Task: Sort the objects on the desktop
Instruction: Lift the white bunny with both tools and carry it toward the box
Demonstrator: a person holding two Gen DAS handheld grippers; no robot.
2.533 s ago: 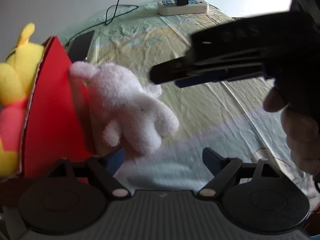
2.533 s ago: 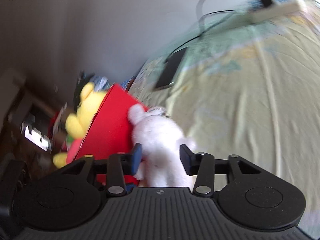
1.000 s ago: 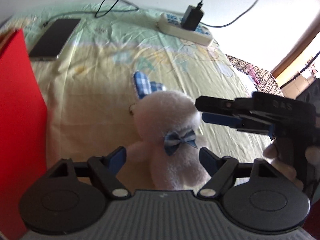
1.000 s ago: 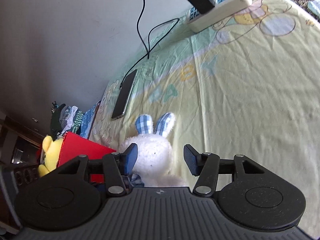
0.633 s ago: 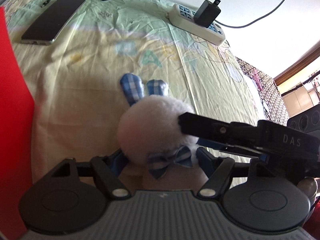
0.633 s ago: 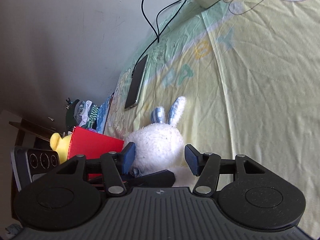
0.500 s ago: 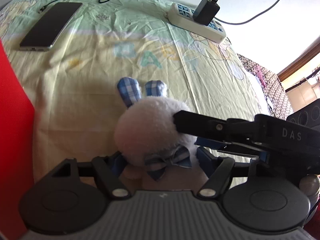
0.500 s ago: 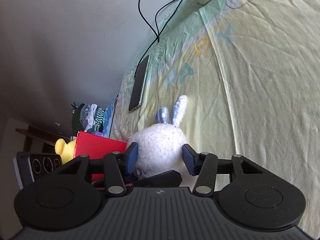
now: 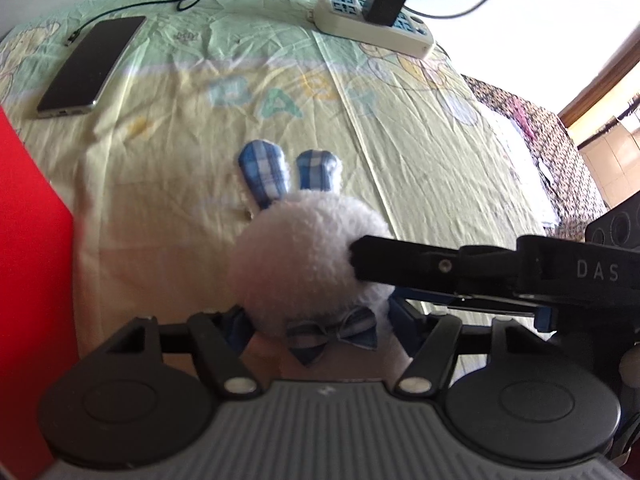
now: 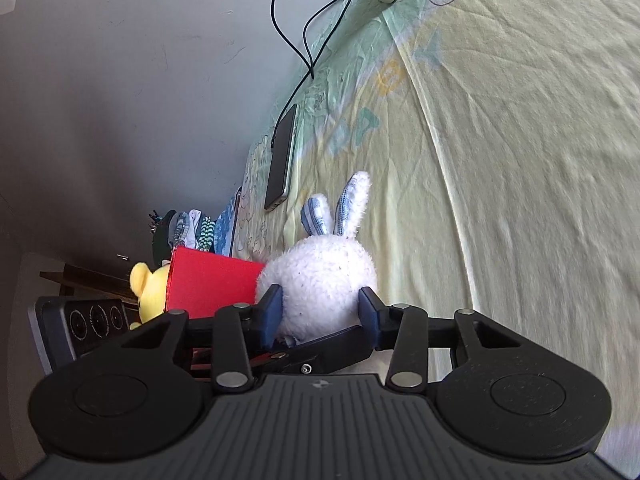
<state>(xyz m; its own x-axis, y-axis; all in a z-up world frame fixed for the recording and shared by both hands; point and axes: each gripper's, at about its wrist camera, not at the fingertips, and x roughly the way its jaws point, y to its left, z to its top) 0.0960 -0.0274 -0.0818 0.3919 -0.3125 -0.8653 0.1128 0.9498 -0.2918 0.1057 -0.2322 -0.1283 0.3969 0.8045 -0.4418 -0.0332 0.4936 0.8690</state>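
— Position of white plush rabbit (image 9: 300, 256) to be stated.

— It is found lying on the pale yellow printed sheet (image 9: 400, 152), checked ears pointed toward the wall, a checked bow tie (image 9: 332, 332) seen at its neck. A red box (image 10: 208, 284) is noted just beside it on the left, with a yellow plush toy (image 10: 150, 288) seen past the box.

— Condition of each gripper?

— The right gripper (image 10: 320, 312) is recorded as clamped on the rabbit's head, both blue pads pressed into the fur. The left gripper (image 9: 316, 324) is set about the neck and body, its pads against the plush at either side; whether pressure is applied cannot be told.

— Other items?

— A dark phone (image 9: 92, 64) with a cable attached is noted lying flat near the wall. A white power strip (image 9: 372, 28) carrying a black charger (image 9: 388, 0) is seen well apart from the rabbit, at the far edge of the sheet.
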